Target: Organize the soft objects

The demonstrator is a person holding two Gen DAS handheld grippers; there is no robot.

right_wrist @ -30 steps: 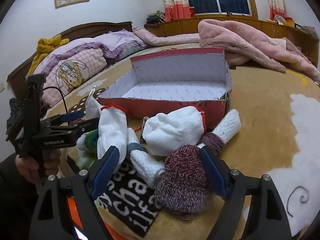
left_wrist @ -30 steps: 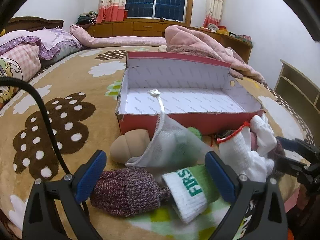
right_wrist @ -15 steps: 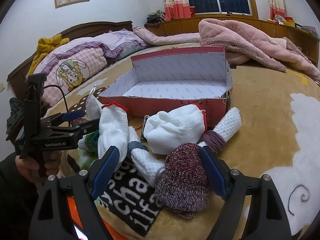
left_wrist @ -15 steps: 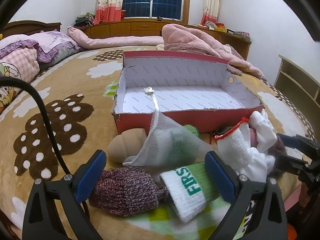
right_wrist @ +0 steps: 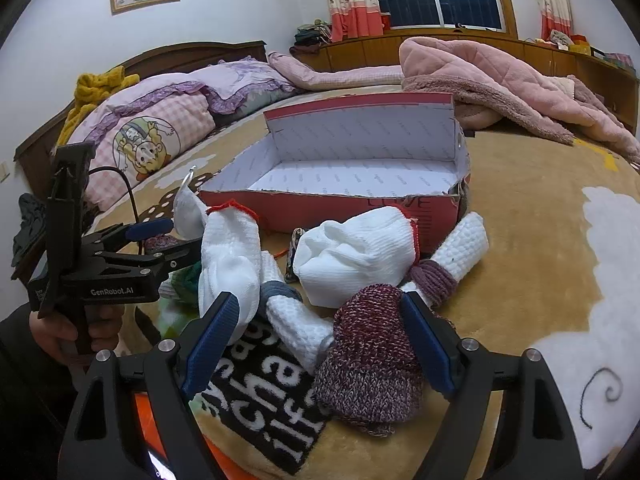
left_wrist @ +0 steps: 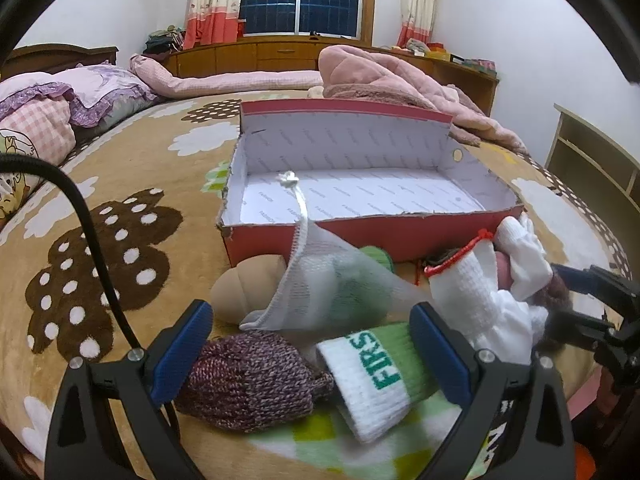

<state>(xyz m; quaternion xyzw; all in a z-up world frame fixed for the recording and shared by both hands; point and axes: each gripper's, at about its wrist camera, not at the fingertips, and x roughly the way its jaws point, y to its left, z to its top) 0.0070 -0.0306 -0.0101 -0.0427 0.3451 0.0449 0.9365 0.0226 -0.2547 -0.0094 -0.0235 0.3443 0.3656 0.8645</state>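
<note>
socks [left_wrist: 372, 372] lie heaped on the bed [left_wrist: 120, 184] before the red box [left_wrist: 360, 236], a maroon knit one [right_wrist: 372, 360] between the wide-open blue pads of the right tool [right_wrist: 320, 344], unpinched; the left tool [left_wrist: 312, 352] gapes over another, gripping nothing.

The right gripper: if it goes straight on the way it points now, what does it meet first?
Probably the maroon knitted sock, which lies between the open fingers of the right gripper; depth is unclear.
</note>
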